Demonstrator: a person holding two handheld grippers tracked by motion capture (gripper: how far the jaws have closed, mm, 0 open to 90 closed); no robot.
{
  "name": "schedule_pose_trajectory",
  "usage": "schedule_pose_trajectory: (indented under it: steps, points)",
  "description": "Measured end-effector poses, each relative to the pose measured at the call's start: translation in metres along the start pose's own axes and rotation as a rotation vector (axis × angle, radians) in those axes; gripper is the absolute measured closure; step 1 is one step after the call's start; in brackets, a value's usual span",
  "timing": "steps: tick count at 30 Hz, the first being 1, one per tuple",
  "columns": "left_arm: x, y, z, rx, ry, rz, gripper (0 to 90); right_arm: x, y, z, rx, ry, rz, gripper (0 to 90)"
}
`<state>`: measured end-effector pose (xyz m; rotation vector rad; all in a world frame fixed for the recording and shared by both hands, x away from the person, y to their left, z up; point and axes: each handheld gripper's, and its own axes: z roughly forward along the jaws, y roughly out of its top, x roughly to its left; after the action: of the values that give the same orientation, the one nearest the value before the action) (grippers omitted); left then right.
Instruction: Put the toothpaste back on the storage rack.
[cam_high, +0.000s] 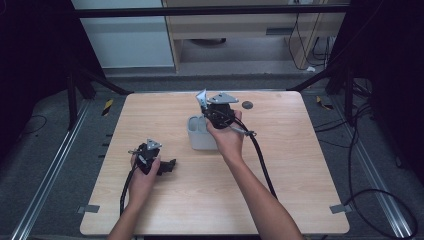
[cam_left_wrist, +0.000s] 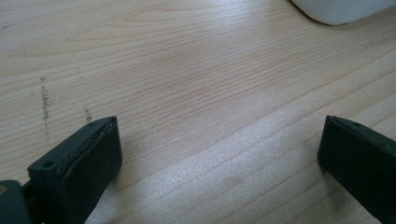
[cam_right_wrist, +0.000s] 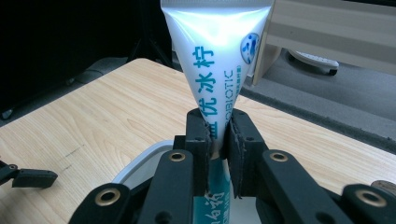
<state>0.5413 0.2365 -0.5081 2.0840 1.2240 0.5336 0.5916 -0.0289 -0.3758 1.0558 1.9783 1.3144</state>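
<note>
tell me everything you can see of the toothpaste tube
The toothpaste tube is a glossy white plastic tube with teal lettering and a small blue logo. It stands upright, flat crimped end up. The right gripper has its fingers shut on its middle, and its lower end hangs over the white holder.

The person's left hand (cam_high: 142, 167) rests low on the bench (cam_high: 300, 200), well to the left of the white cup (cam_high: 200, 137). The left gripper (cam_high: 167, 166) in it lies level and aims toward the cup, its two black fingers (cam_left_wrist: 88, 158) held wide apart with nothing between. The right forearm reaches up over the bench. The right hand (cam_high: 227, 135) holds the right gripper (cam_high: 204, 106) just above the cup, its fingers (cam_right_wrist: 198, 135) pinched tight on a tube (cam_right_wrist: 215, 60).
</note>
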Motion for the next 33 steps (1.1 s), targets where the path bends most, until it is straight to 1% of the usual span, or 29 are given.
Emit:
schedule_pose_trajectory:
  steps: [5, 7, 15, 19, 25, 33]
  points:
    - [0.0, 0.0, 0.0, 0.0, 0.0, 0.0, 0.0, 0.001, -0.001, 0.001, 0.001, -0.001, -0.005, 79.6]
    - [0.0, 0.0, 0.0, 0.0, 0.0, 0.0, 0.0, 0.003, -0.002, 0.003, 0.005, 0.001, 0.002, 79.6]
    - [0.0, 0.0, 0.0, 0.0, 0.0, 0.0, 0.0, 0.004, -0.003, 0.005, 0.013, 0.002, 0.0, 79.6]
    - [0.0, 0.0, 0.0, 0.0, 0.0, 0.0, 0.0, 0.004, -0.005, 0.005, 0.013, 0.001, 0.004, 79.6]
    - [0.0, 0.0, 0.0, 0.0, 0.0, 0.0, 0.0, 0.002, -0.011, 0.006, 0.026, -0.002, 0.013, 79.6]
    - [0.0, 0.0, 0.0, 0.0, 0.0, 0.0, 0.0, 0.002, -0.014, 0.007, 0.034, -0.003, 0.013, 79.6]
